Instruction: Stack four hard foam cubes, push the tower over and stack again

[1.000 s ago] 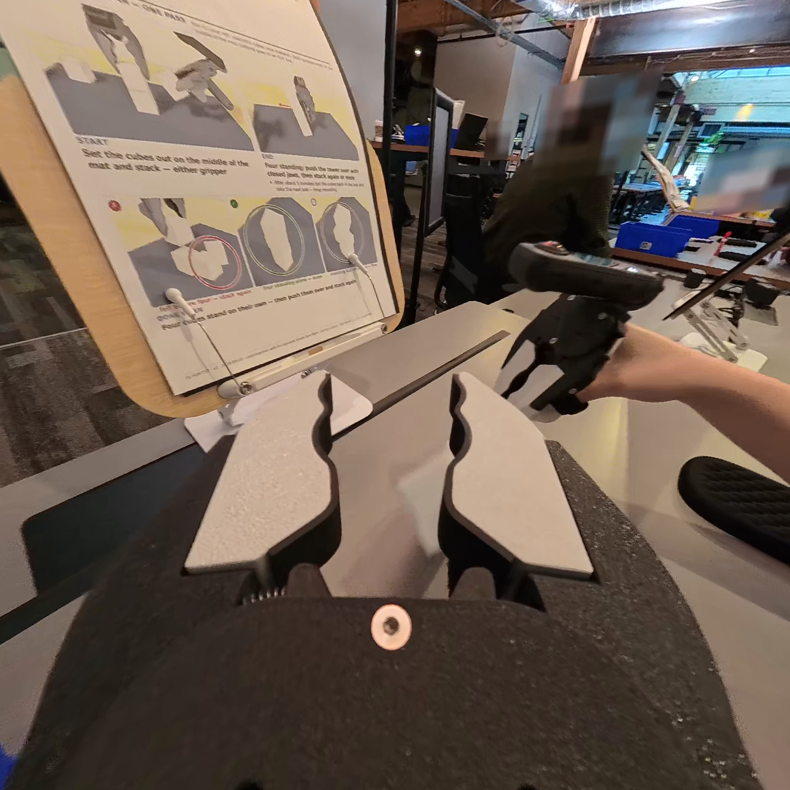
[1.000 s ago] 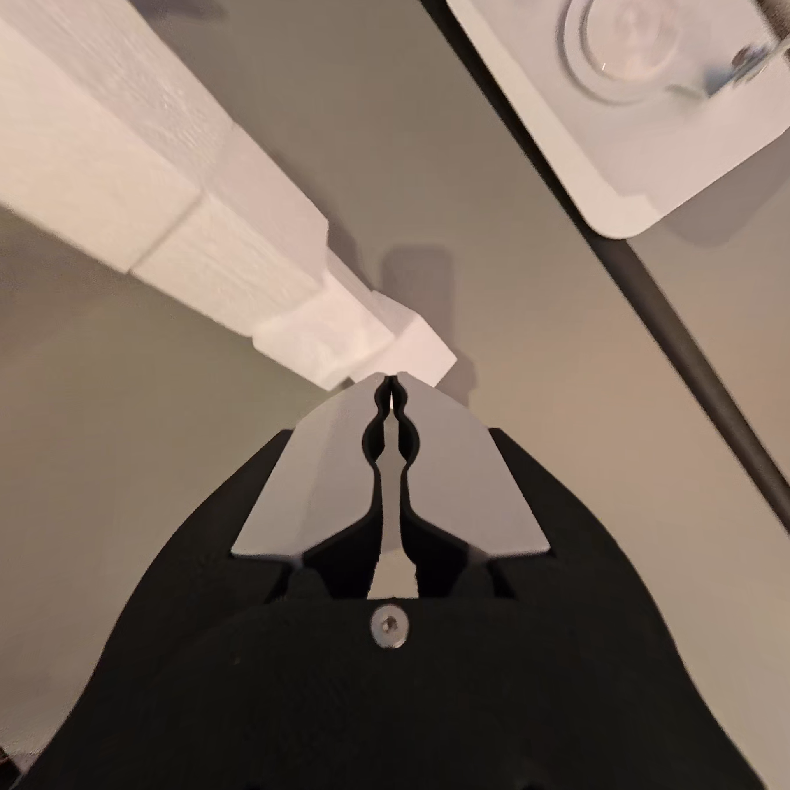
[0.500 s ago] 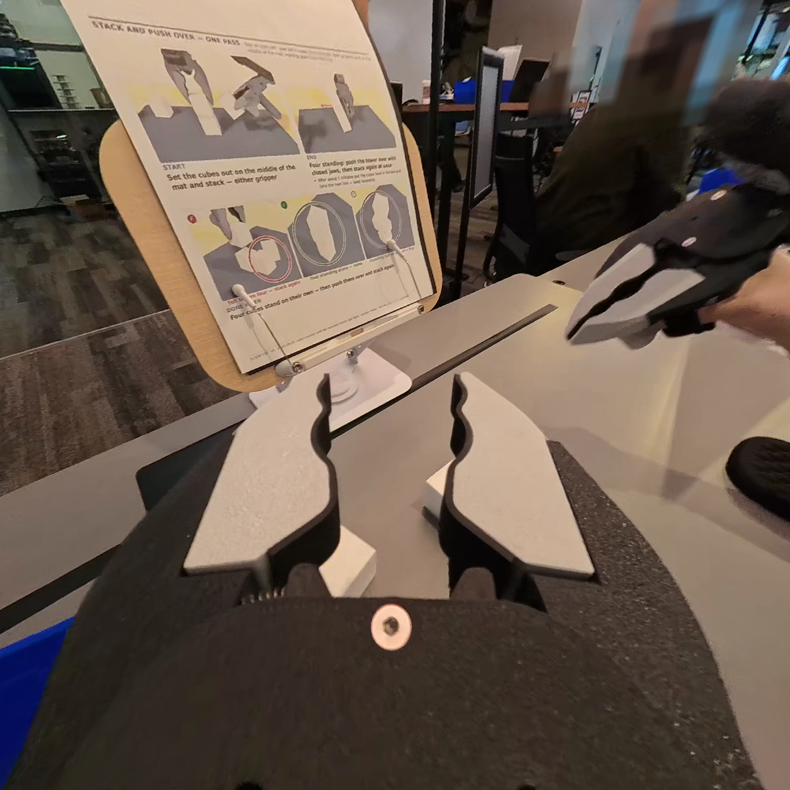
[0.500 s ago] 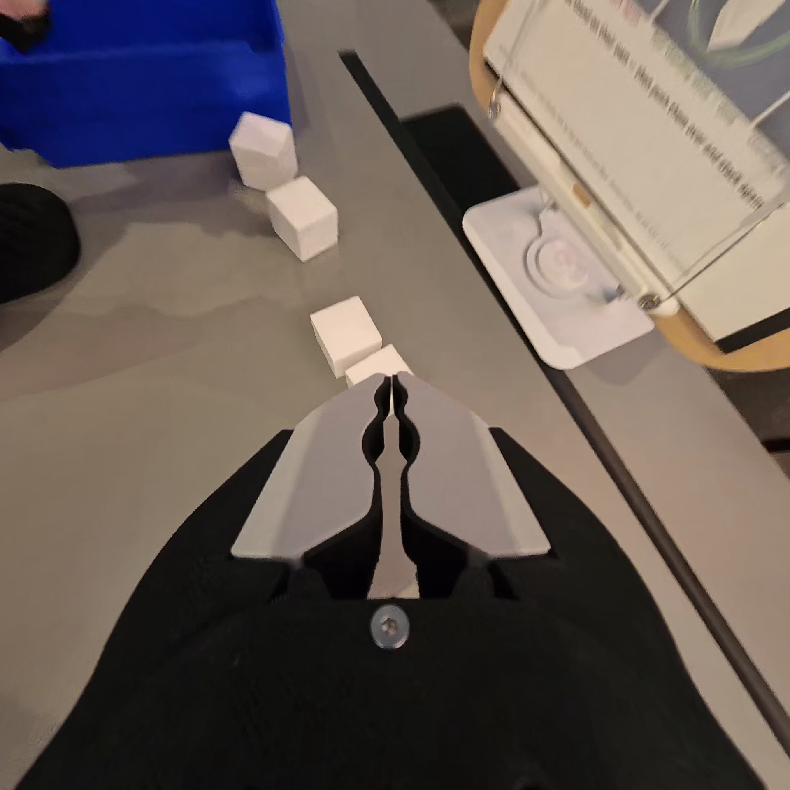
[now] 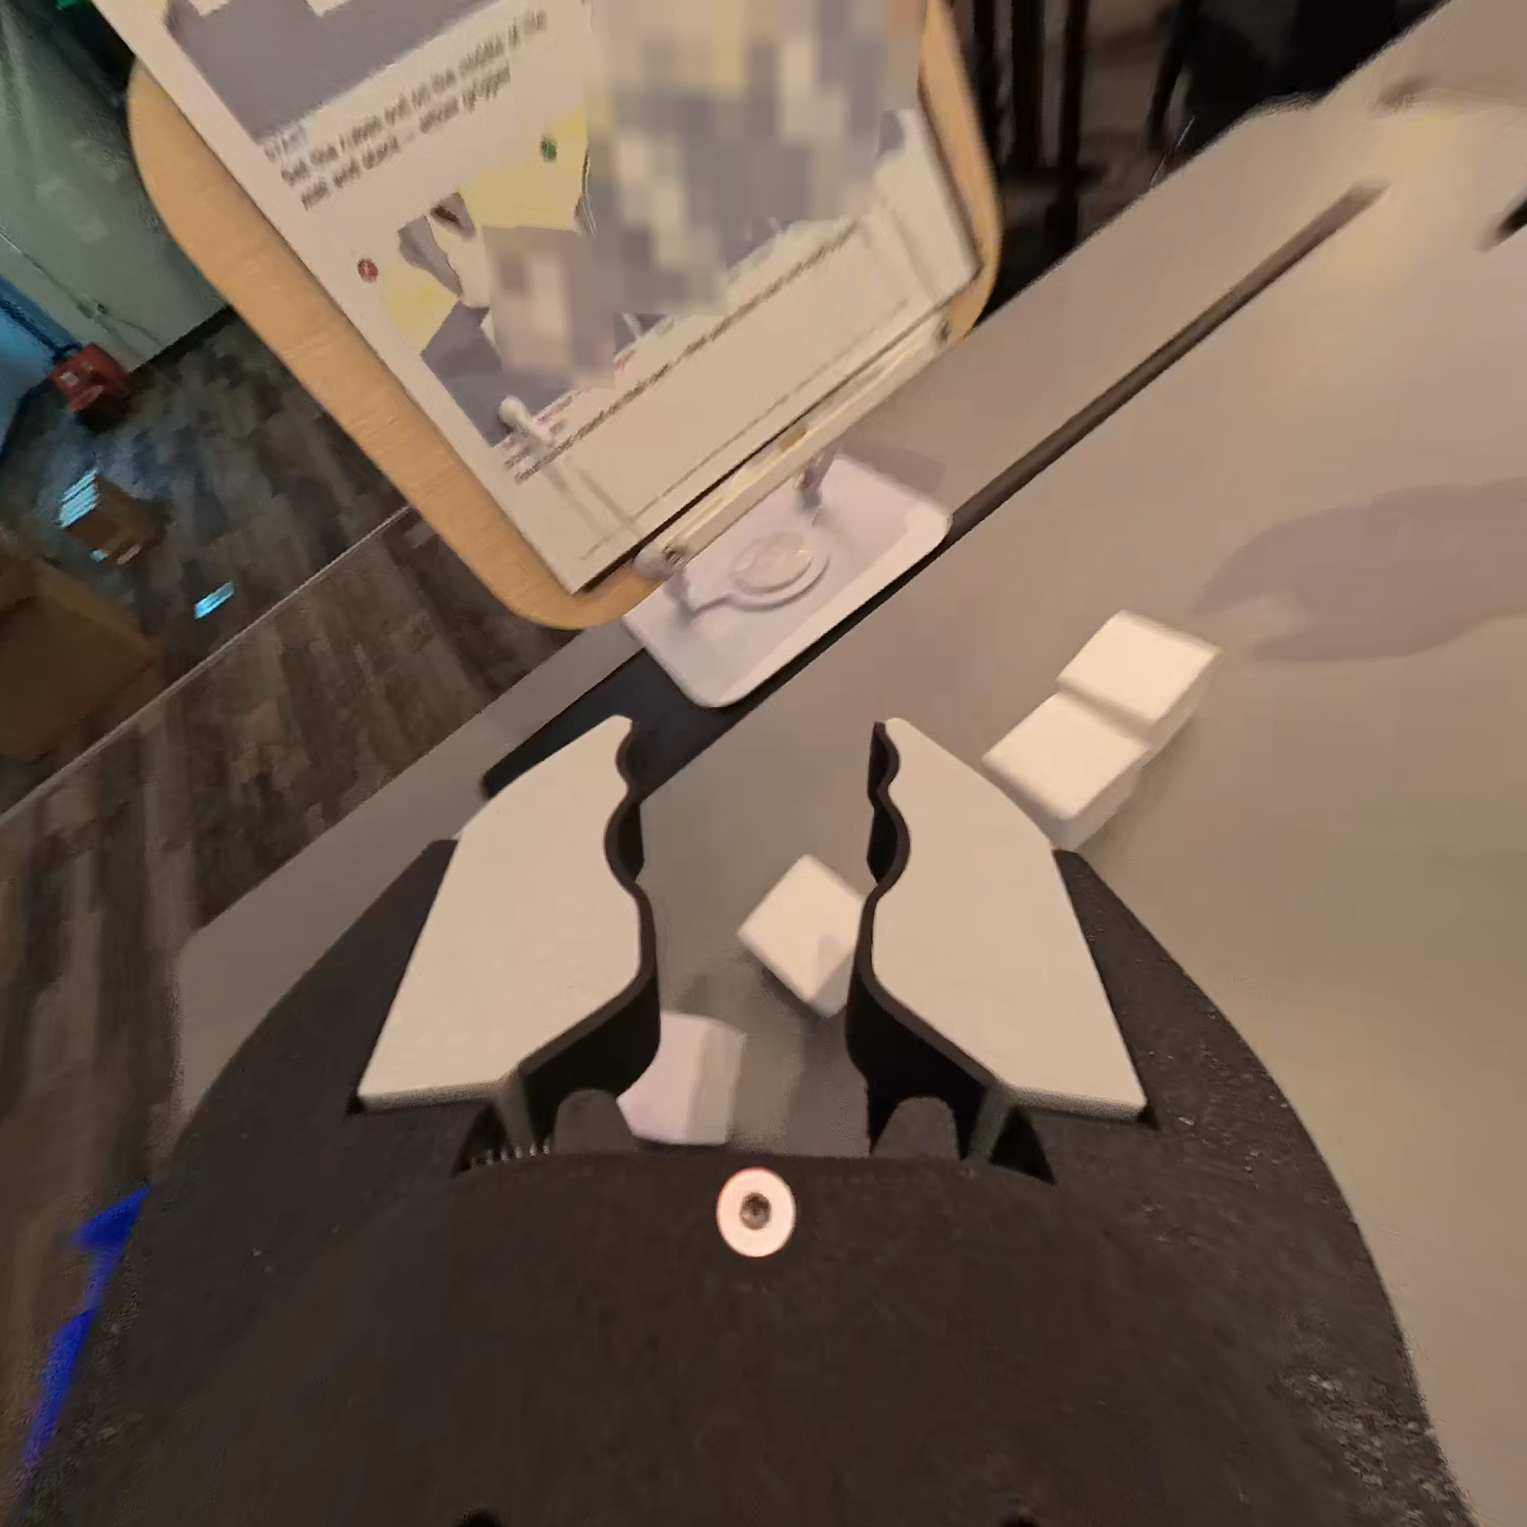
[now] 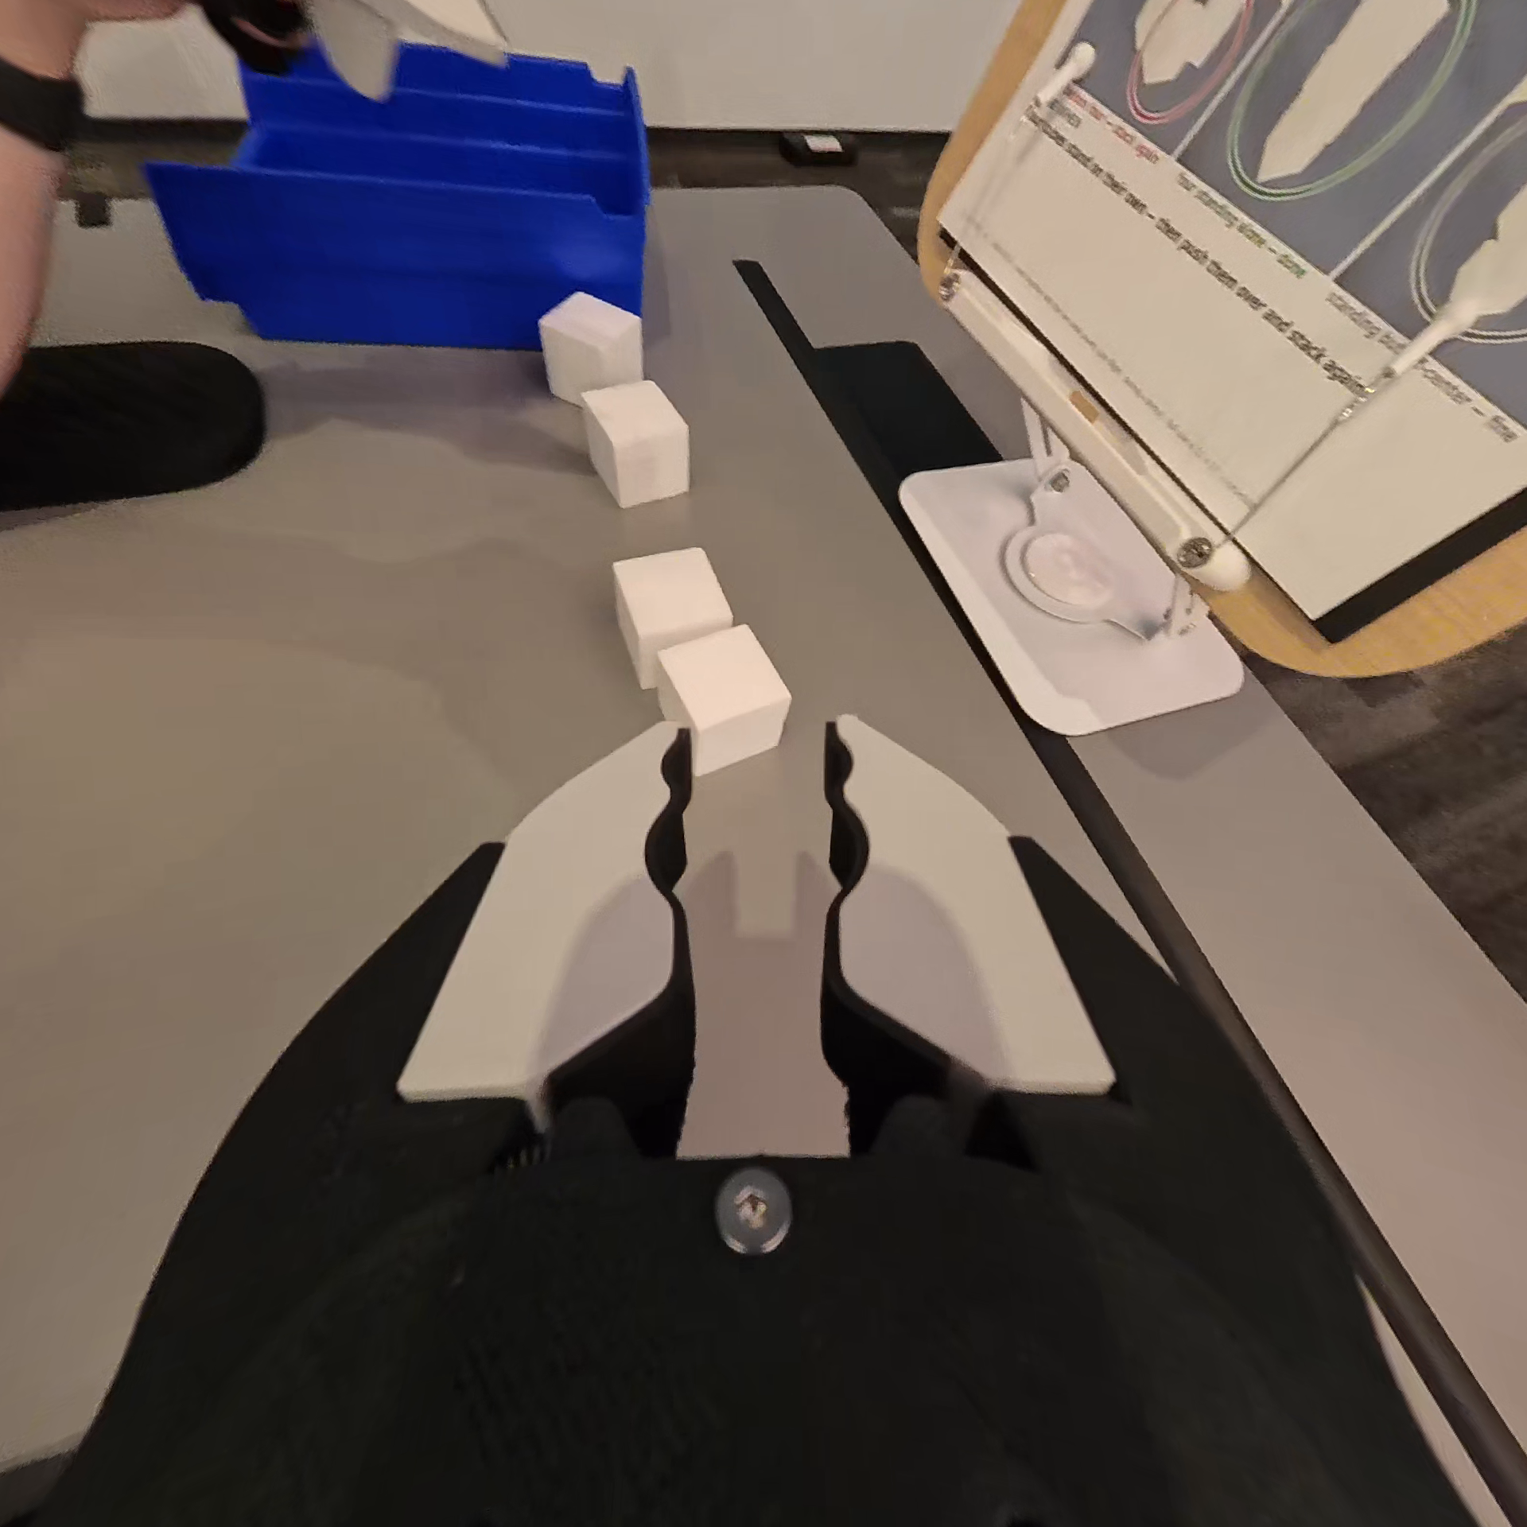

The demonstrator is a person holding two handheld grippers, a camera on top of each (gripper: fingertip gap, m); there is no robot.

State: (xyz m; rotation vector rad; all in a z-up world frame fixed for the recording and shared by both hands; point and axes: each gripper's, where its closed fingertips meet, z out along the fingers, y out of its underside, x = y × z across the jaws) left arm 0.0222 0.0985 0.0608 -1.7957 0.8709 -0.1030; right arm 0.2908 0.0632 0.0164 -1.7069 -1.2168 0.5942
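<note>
Several white foam cubes lie toppled in a loose row on the grey table. In the right wrist view the nearest cube (image 6: 723, 698) sits just ahead of my right gripper (image 6: 753, 731), which is open and empty. A second cube (image 6: 671, 603) touches it, and two more (image 6: 635, 442) (image 6: 591, 343) lie farther off. My left gripper (image 5: 753, 731) is open and empty, above one cube (image 5: 797, 929) seen between its fingers and another (image 5: 682, 1086) near its base. Two cubes (image 5: 1066, 764) (image 5: 1136, 665) lie to its right. The left gripper also shows in the right wrist view (image 6: 397, 41), raised at the top left.
A blue bin (image 6: 413, 206) stands behind the farthest cube. A black pad (image 6: 124, 421) lies at the left. An instruction sheet on a wooden board (image 6: 1239, 289) with a white base (image 6: 1066, 595) stands beyond a dark slot (image 6: 826, 347) in the table.
The leaning tower has fallen into a row of separate cubes. My right gripper has drawn back and opened. My left gripper has tilted down over the cubes.
</note>
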